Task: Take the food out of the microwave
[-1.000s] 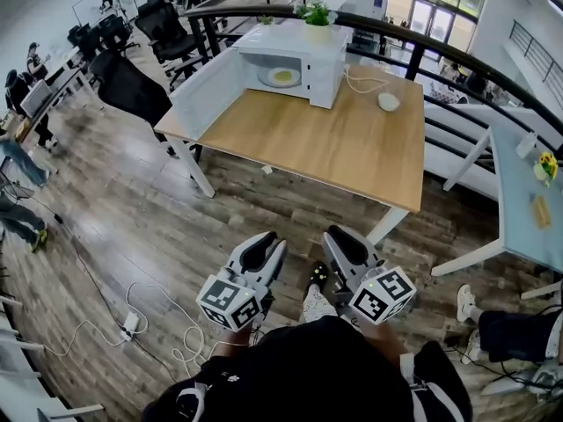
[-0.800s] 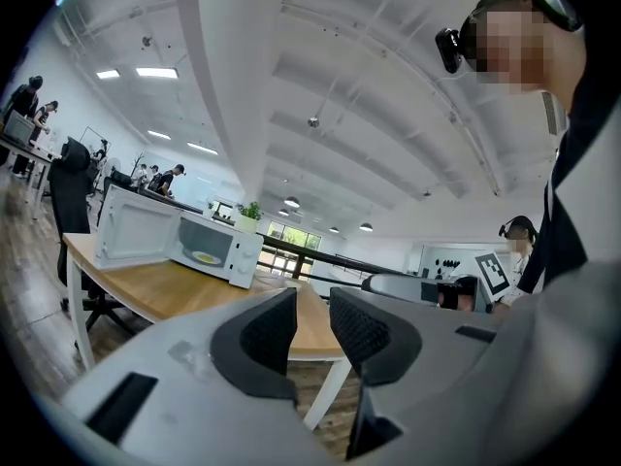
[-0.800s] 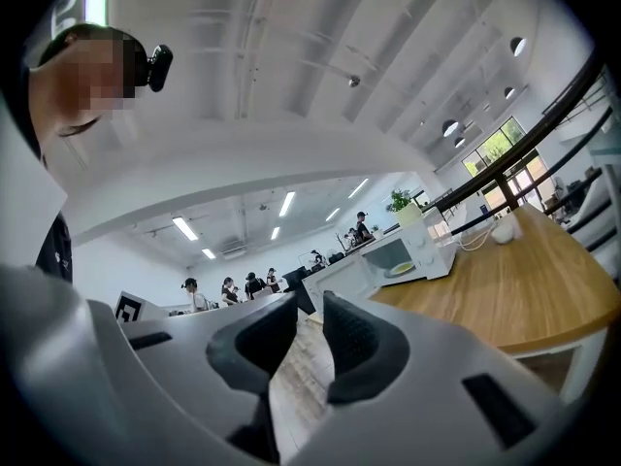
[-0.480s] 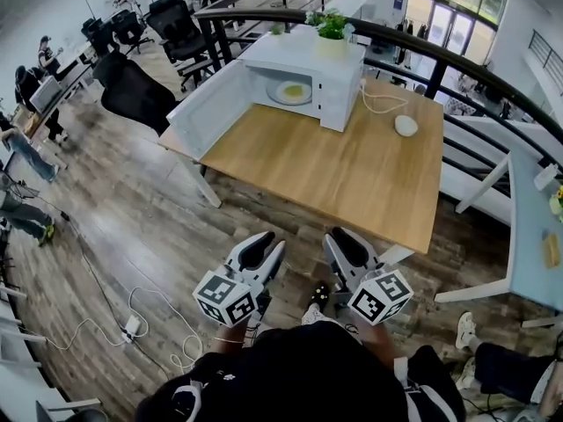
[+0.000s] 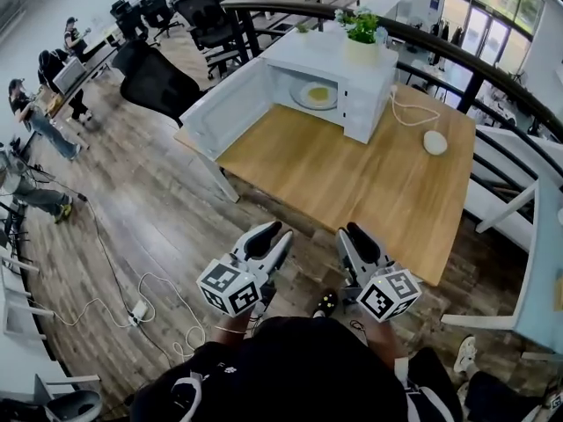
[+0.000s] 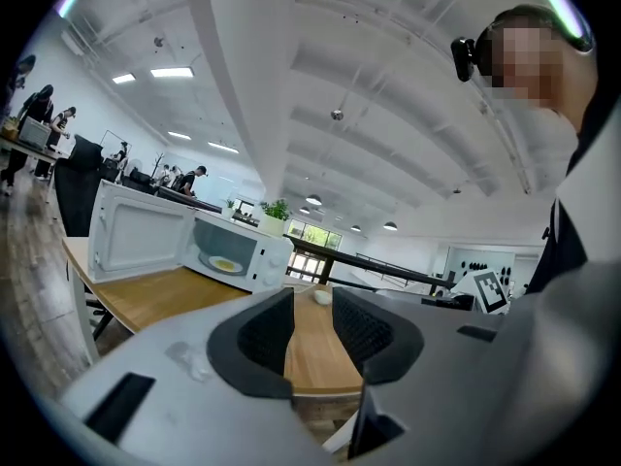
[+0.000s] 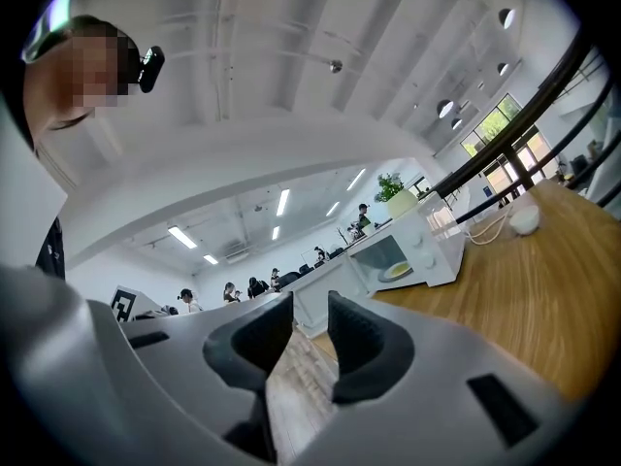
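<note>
A person stands at the front edge of a light wooden table (image 5: 369,187), holding the left tongs (image 5: 275,233) and the right tongs (image 5: 350,230) side by side, close to the body and pointing ahead. Each pair of tongs is parted by only a narrow gap and grips nothing: bare tabletop shows between the left jaws, plank floor (image 5: 132,227) between the right.

Well ahead of both tongs, at the table's far end, sits a boxy white microwave oven (image 5: 368,82), its white door (image 5: 227,108) swung wide toward the left tongs' side. The yellow food on a round white plate (image 5: 318,95) lies inside the open cavity, far beyond either tip.

A small green potted plant (image 5: 362,29) stands on the microwave's top. Ahead of the right tongs, a looped white cable (image 5: 406,108) and a small white oval object (image 5: 435,142) rest on the table beside the oven. Off past the left tongs, a black office chair (image 5: 158,82) stands near the table's corner.
</note>
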Action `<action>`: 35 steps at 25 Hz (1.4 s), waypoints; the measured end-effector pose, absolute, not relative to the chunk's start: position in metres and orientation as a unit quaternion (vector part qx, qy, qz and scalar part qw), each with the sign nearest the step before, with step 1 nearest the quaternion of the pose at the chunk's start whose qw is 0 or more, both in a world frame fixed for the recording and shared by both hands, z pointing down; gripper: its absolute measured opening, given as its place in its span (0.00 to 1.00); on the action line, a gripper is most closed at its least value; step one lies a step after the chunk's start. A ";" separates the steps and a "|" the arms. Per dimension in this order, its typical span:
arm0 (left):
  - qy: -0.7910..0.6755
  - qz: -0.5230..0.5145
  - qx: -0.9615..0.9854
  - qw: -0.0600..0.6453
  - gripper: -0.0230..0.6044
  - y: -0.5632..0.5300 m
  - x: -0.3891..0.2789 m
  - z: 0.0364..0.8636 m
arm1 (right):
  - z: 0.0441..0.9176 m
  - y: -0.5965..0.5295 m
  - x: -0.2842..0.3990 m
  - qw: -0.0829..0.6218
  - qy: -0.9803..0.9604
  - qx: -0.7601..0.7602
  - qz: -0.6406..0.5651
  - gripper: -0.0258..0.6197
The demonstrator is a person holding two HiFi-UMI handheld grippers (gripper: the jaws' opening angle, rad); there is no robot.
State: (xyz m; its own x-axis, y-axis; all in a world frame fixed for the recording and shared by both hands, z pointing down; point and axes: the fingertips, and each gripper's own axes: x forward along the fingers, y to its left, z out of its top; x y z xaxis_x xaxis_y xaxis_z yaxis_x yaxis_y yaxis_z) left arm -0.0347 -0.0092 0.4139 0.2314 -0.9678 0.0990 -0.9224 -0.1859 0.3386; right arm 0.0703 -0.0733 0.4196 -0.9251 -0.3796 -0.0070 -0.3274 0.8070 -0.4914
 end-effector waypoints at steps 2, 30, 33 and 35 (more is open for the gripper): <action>-0.624 -0.069 0.760 0.168 0.20 -0.018 -0.039 0.417 | 0.423 -0.084 0.068 0.052 0.949 -0.183 -0.251 0.19; -0.584 -0.079 0.787 0.180 0.20 -0.152 -0.073 0.444 | 0.435 -0.184 0.054 0.057 0.934 -0.248 -0.253 0.21; -0.576 -0.086 0.790 0.190 0.20 -0.174 -0.092 0.449 | 0.442 -0.200 0.038 0.041 0.930 -0.260 -0.256 0.21; -0.573 -0.084 0.791 0.197 0.20 -0.188 -0.111 0.453 | 0.443 -0.211 0.019 0.036 0.929 -0.264 -0.256 0.21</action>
State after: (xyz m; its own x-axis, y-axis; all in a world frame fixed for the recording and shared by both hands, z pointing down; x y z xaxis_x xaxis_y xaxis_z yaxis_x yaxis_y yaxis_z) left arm -0.1106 -0.1881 0.4526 0.3296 -0.9396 0.0926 -0.8734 -0.2662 0.4079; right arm 0.0191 -0.2108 0.4434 -0.8585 -0.5083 0.0676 -0.4712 0.7298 -0.4954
